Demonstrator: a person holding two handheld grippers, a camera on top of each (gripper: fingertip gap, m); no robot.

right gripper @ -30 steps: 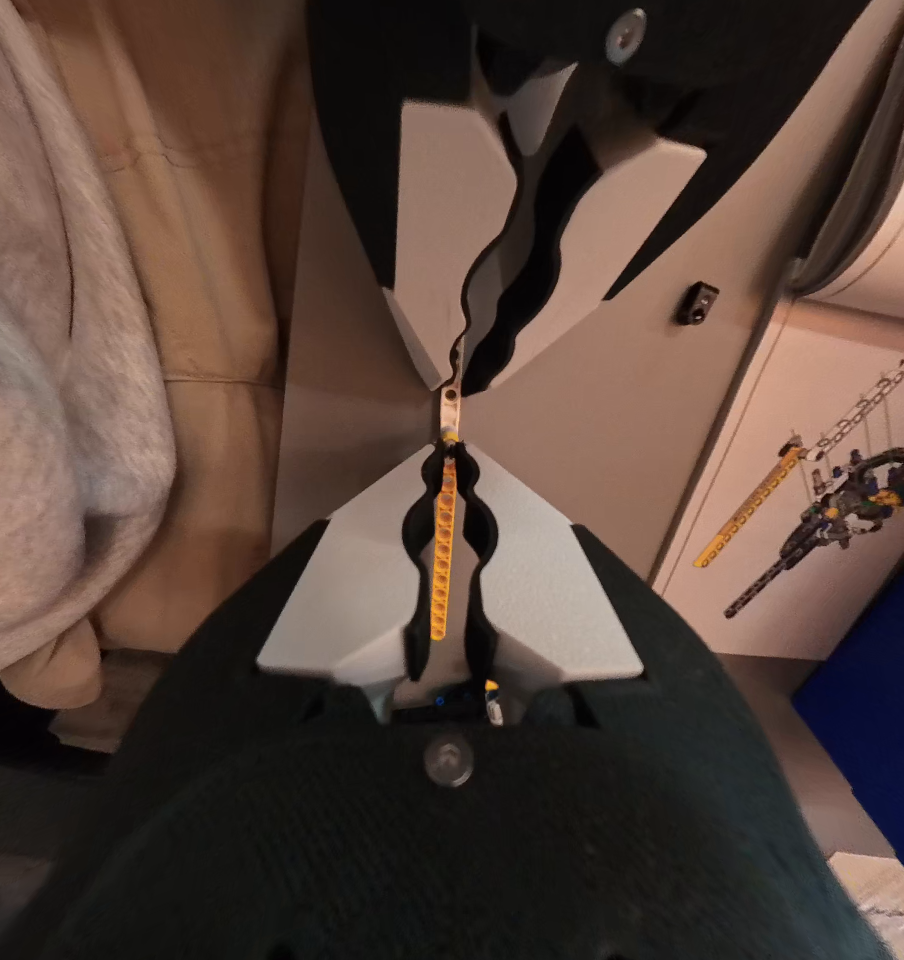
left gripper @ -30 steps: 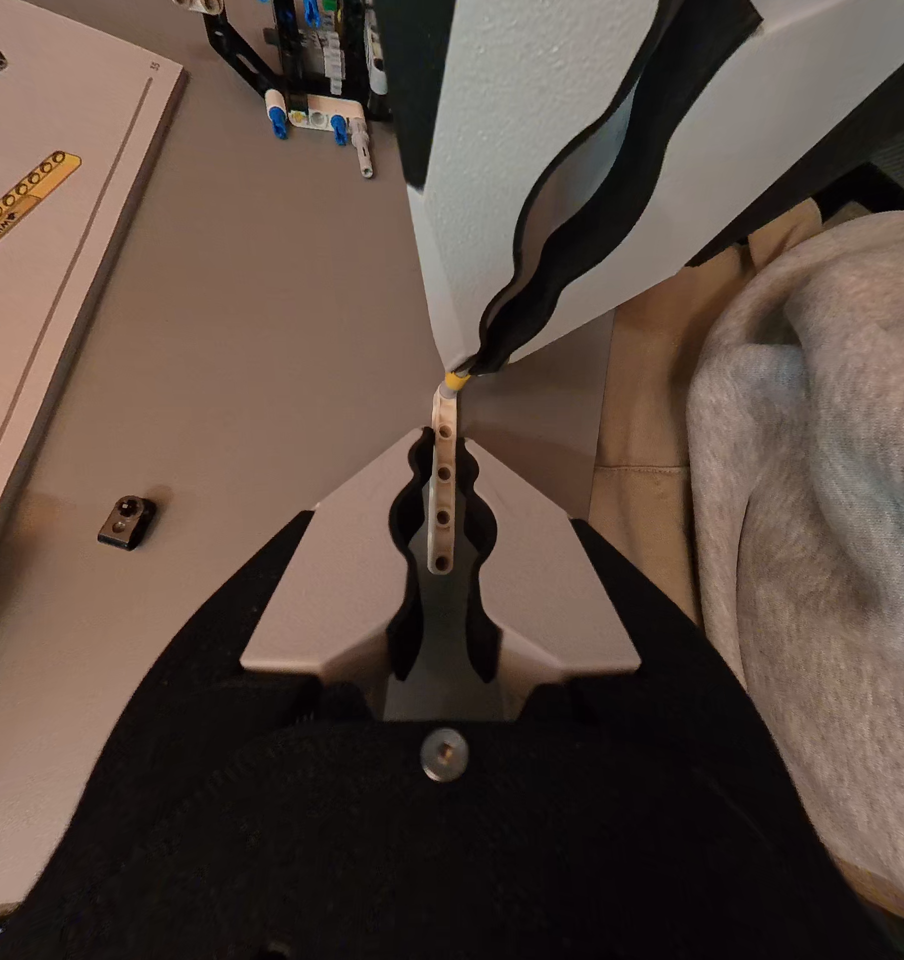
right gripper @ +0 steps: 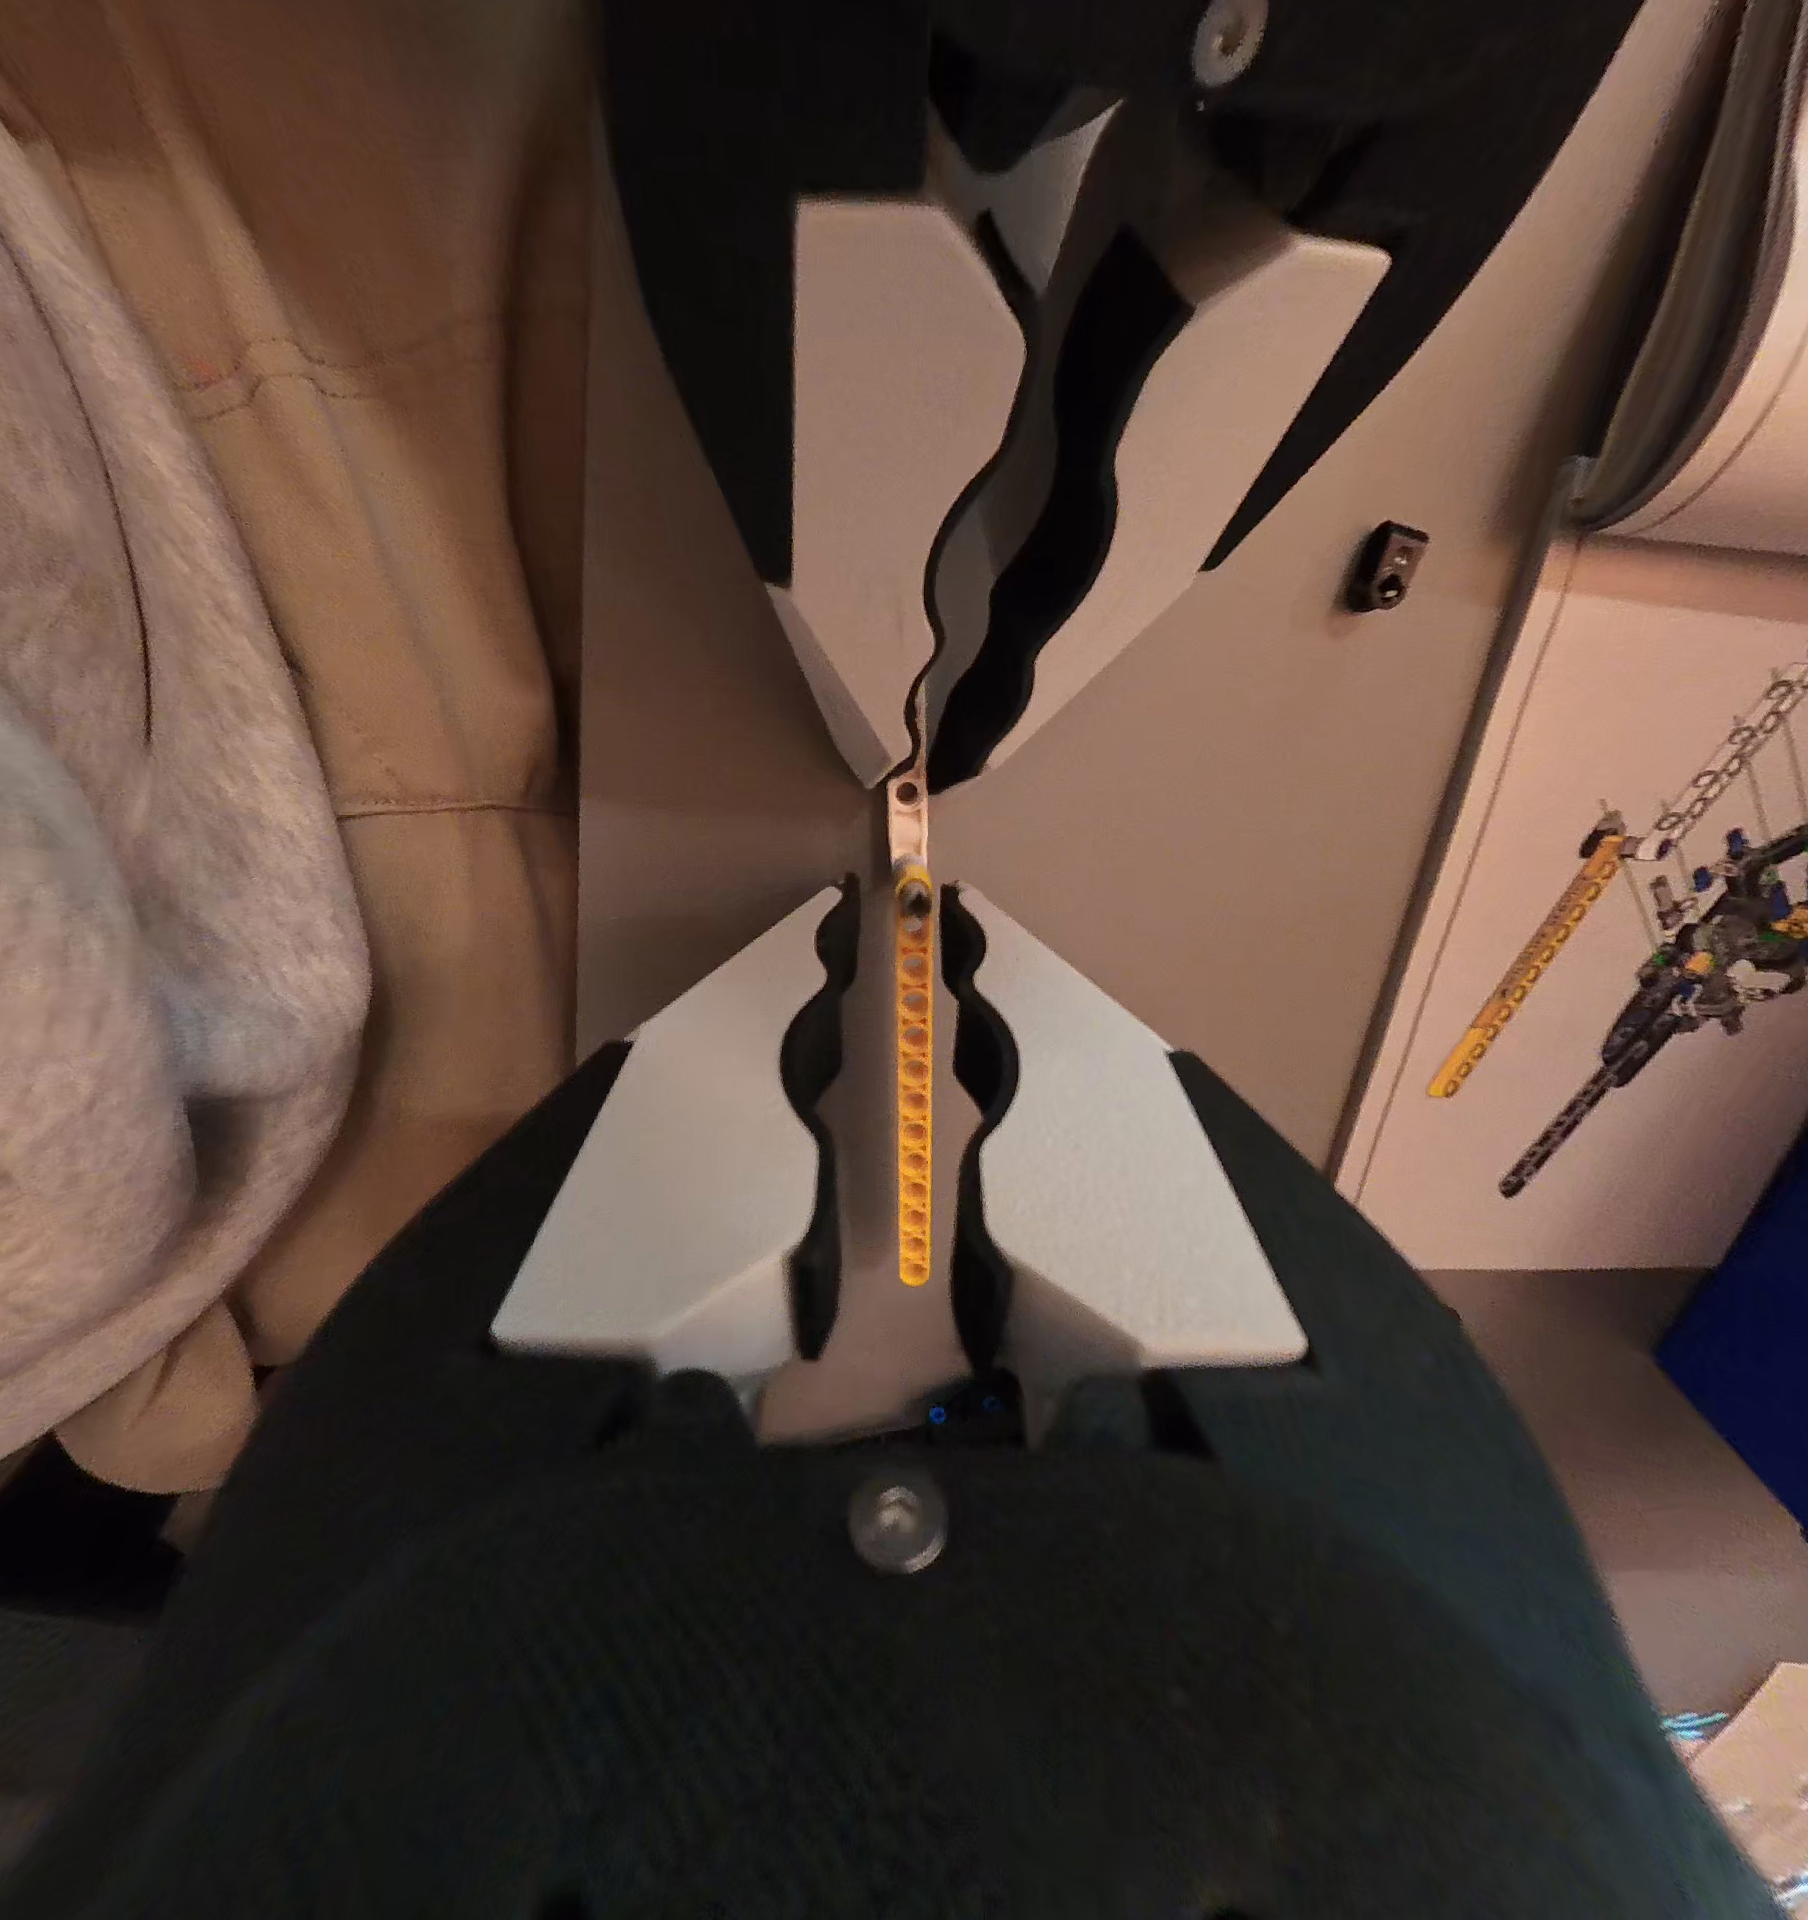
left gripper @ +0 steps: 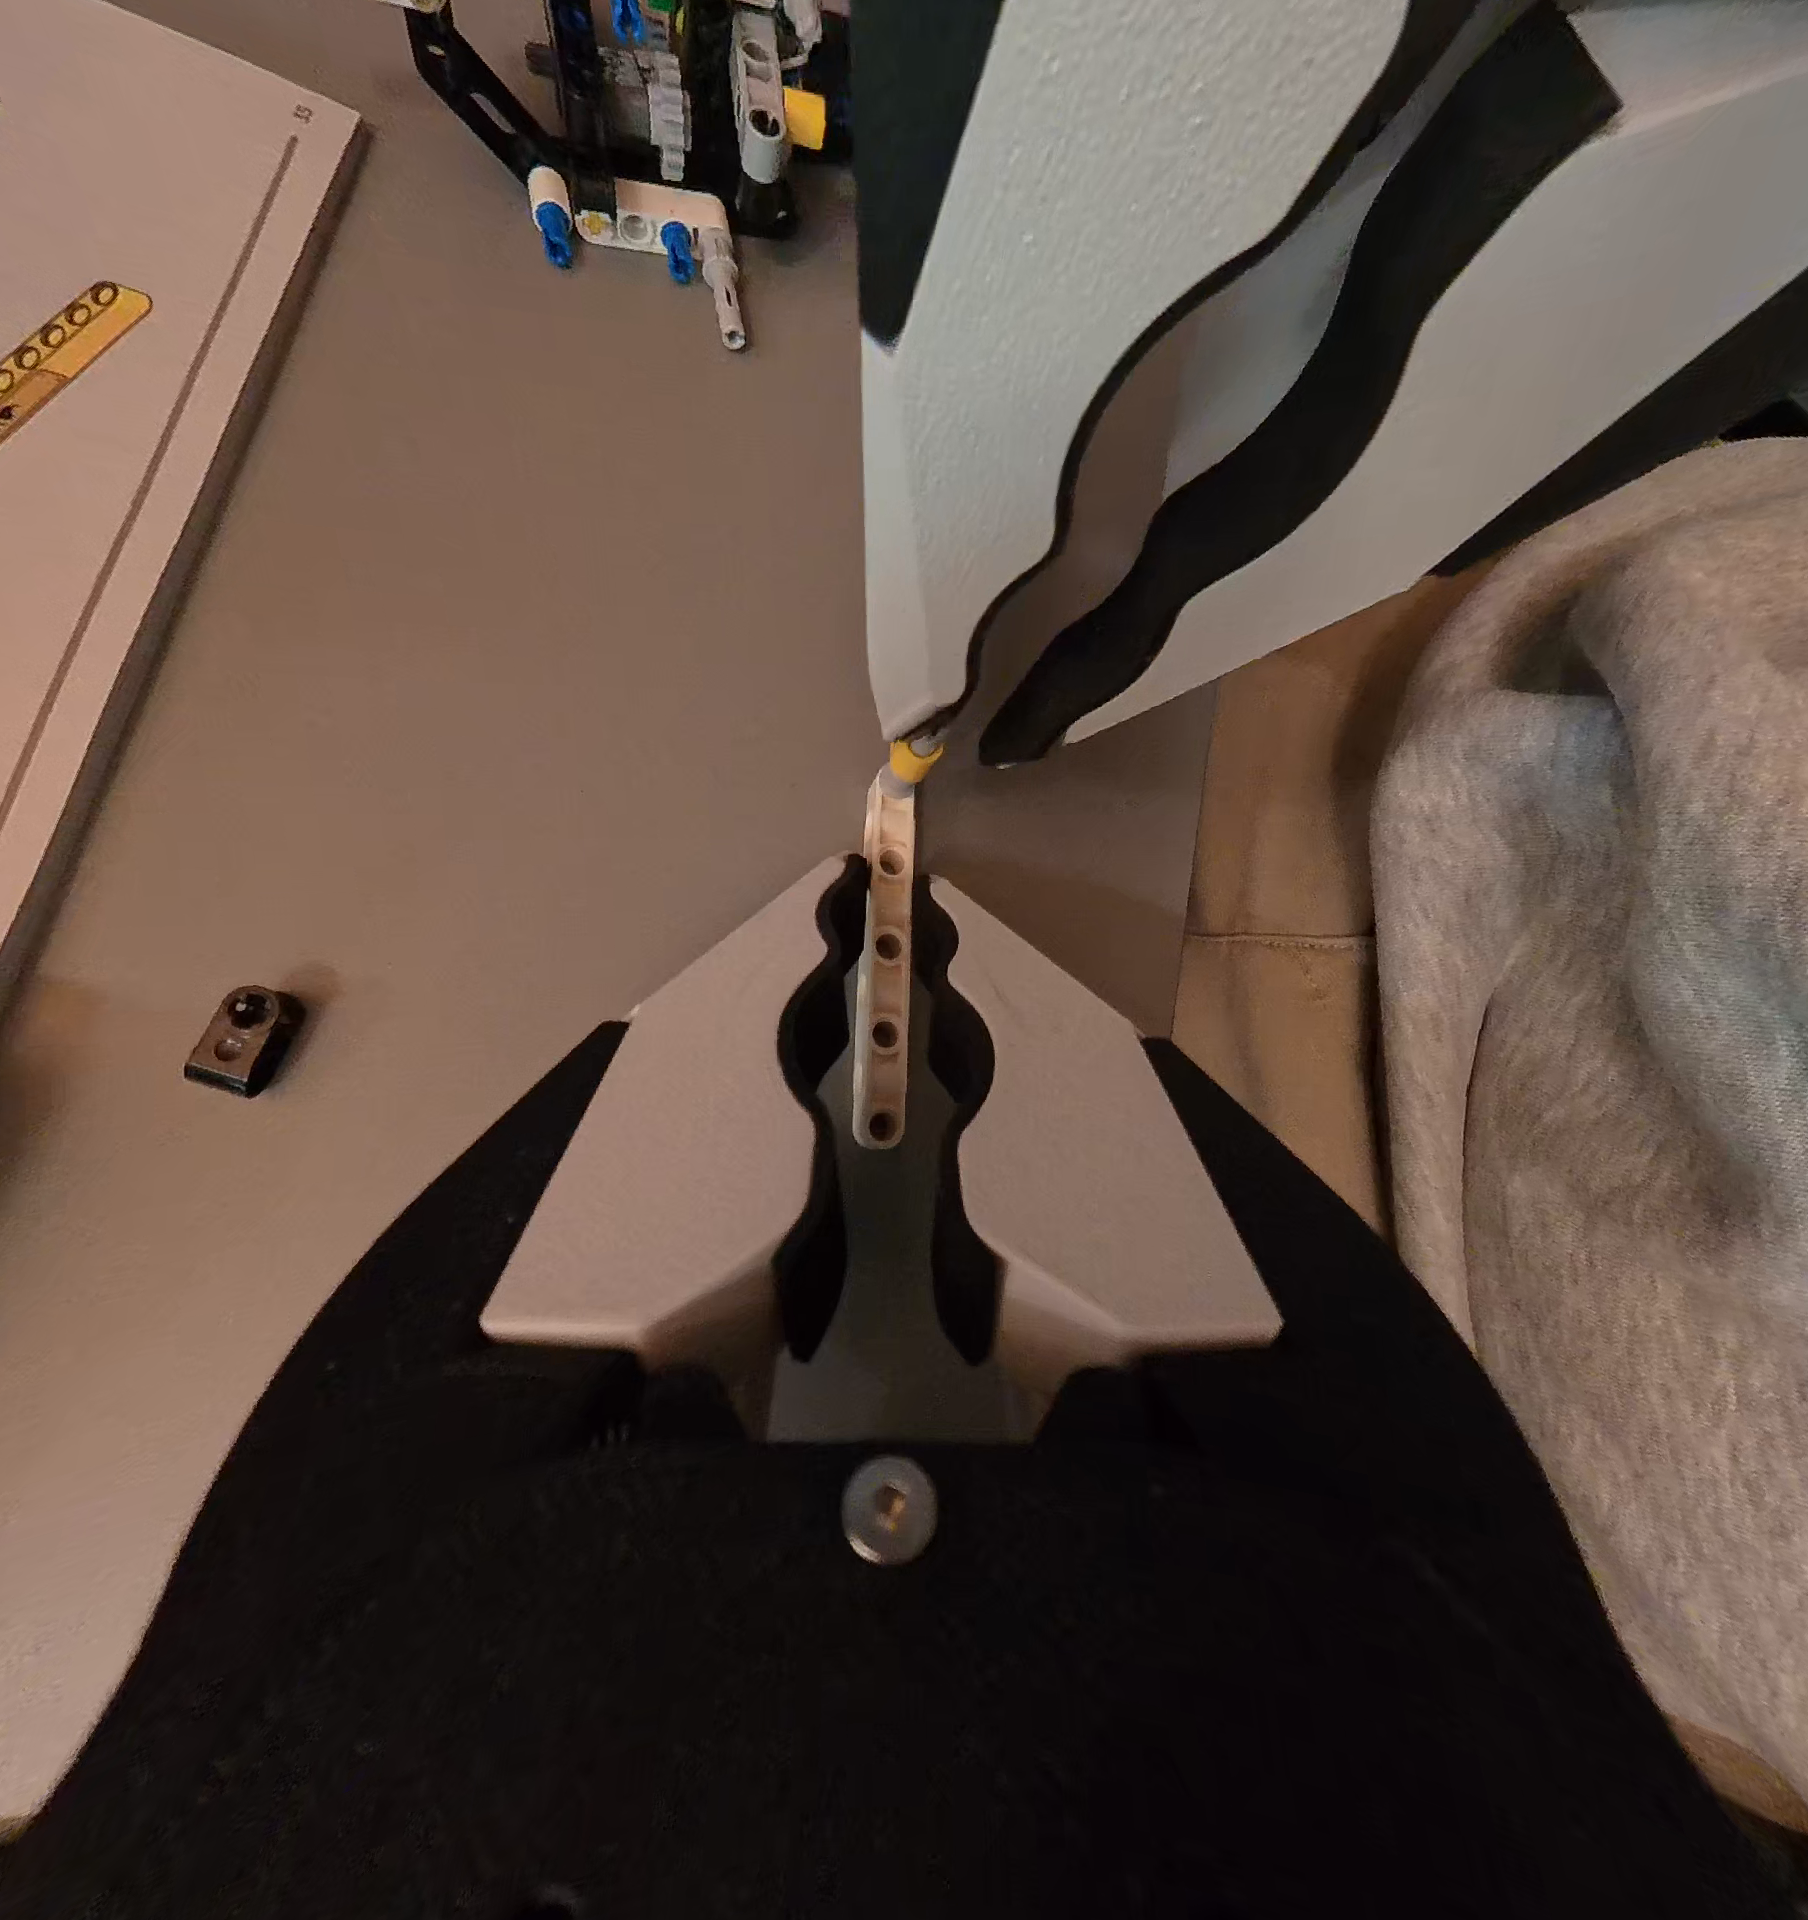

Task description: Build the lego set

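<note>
Gripping a white beam (left gripper: 887,997) edge-on, the left gripper (left gripper: 887,883) has its jaws pressed together on the piece near their tips. The beam's holed side faces up, its near end hangs free in the hollow between the fingers toward 6 o'clock, and its far end juts past the tips toward 12 o'clock.

That far end meets a yellow beam (right gripper: 914,1101) at a small grey pin with a yellow collar (left gripper: 912,761). The right gripper (right gripper: 900,894) comes in from 12 o'clock in the left wrist view, tip to tip with the left one. In its own view the yellow beam runs lengthwise down the slot between its fingers. The jaws stand narrowly apart, with slivers of gap on both sides of the beam, and I cannot tell whether they pinch it.

On the grey table (left gripper: 484,623), a small black connector (left gripper: 245,1039) lies at 9 o'clock of the left gripper. A partly built model (left gripper: 661,135) stands at 12 o'clock, and an open instruction booklet (left gripper: 69,395) lies at 10 o'clock. A grey sweatshirt (left gripper: 1627,1039) fills the 3 o'clock side.
</note>
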